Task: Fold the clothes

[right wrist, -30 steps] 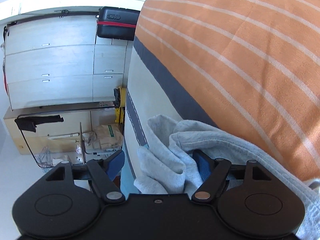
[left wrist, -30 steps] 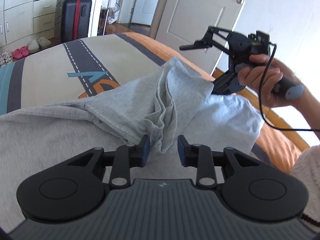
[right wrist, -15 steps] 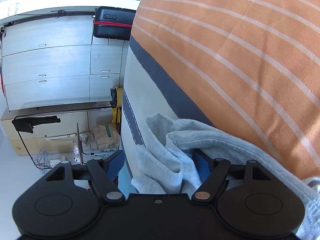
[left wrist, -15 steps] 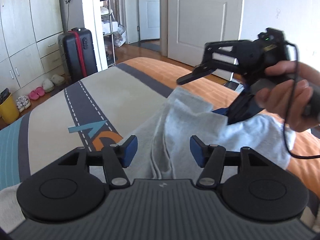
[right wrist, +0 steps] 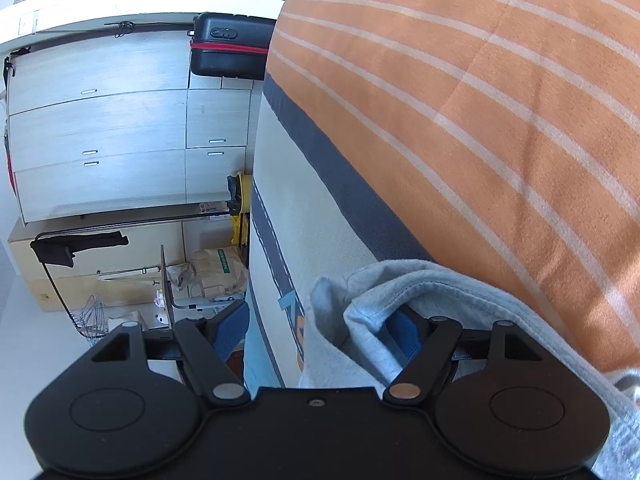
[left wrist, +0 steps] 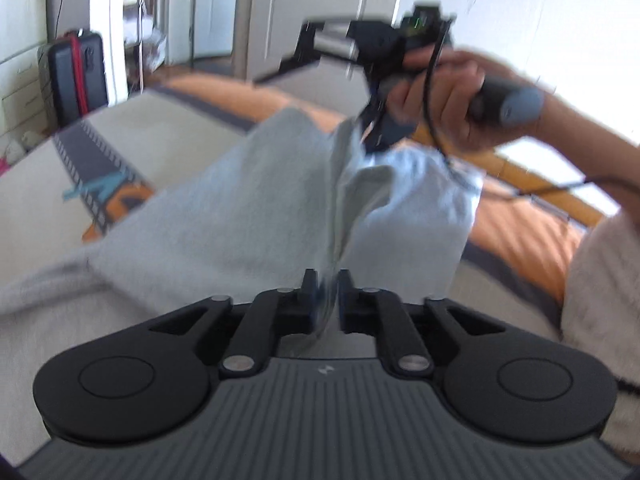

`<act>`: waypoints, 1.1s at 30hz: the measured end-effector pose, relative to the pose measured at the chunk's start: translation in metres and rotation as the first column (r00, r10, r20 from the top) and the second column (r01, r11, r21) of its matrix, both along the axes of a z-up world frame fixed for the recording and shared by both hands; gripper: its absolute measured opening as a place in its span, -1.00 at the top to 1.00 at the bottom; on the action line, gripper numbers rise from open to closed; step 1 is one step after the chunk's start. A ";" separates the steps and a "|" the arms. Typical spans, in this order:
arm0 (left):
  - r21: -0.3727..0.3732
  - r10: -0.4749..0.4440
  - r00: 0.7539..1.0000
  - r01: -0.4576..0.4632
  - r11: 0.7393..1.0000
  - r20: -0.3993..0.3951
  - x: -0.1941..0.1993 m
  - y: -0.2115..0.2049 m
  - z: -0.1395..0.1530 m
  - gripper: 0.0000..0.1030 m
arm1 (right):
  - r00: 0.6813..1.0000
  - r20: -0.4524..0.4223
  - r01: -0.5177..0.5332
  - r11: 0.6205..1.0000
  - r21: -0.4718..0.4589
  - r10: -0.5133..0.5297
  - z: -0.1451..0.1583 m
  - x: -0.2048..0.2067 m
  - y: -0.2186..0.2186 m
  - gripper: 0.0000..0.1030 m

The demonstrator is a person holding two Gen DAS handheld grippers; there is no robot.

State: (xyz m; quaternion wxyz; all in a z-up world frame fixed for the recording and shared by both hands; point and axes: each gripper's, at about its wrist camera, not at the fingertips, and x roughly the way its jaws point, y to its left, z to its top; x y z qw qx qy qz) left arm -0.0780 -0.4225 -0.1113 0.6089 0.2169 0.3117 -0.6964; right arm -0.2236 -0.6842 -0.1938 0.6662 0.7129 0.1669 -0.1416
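The left gripper (left wrist: 328,284) has its fingers nearly together on a thin ridge of the grey garment (left wrist: 248,216), which runs ahead of them across the bed (left wrist: 120,136), though motion blur softens that whole view. The right gripper (right wrist: 316,332) has its fingers spread wide; a bunched hem of the garment drapes over the right finger (right wrist: 404,334) and hides most of its pad, while the left finger stands bare. Ahead of the left fingers, the hand (left wrist: 444,100) holding the right gripper is smeared, its lower finger lost behind cloth.
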 end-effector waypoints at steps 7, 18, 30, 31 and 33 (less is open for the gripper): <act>-0.027 0.172 0.963 -0.181 0.983 -0.208 0.030 0.027 0.009 -0.05 | 1.000 0.004 -0.030 0.996 -0.088 0.030 0.011 0.003 0.002 -0.54; 0.126 0.445 0.771 -0.439 0.890 -0.455 0.114 -0.007 -0.011 0.25 | 0.943 -0.253 -0.288 0.912 -0.291 0.217 0.035 0.035 0.018 0.72; 0.050 0.542 0.758 -0.565 0.824 -0.364 0.146 -0.066 -0.014 0.84 | 0.963 -0.267 -0.201 0.783 -0.589 0.047 0.044 0.054 -0.007 0.85; 0.053 0.541 0.760 -0.562 0.825 -0.359 0.146 -0.067 -0.015 0.79 | 0.961 -0.272 -0.201 0.781 -0.591 0.041 0.043 0.057 -0.009 0.85; 0.048 0.532 0.769 -0.553 0.832 -0.354 0.143 -0.063 -0.013 0.74 | 0.959 -0.282 -0.202 0.772 -0.602 0.031 0.041 0.061 -0.010 0.89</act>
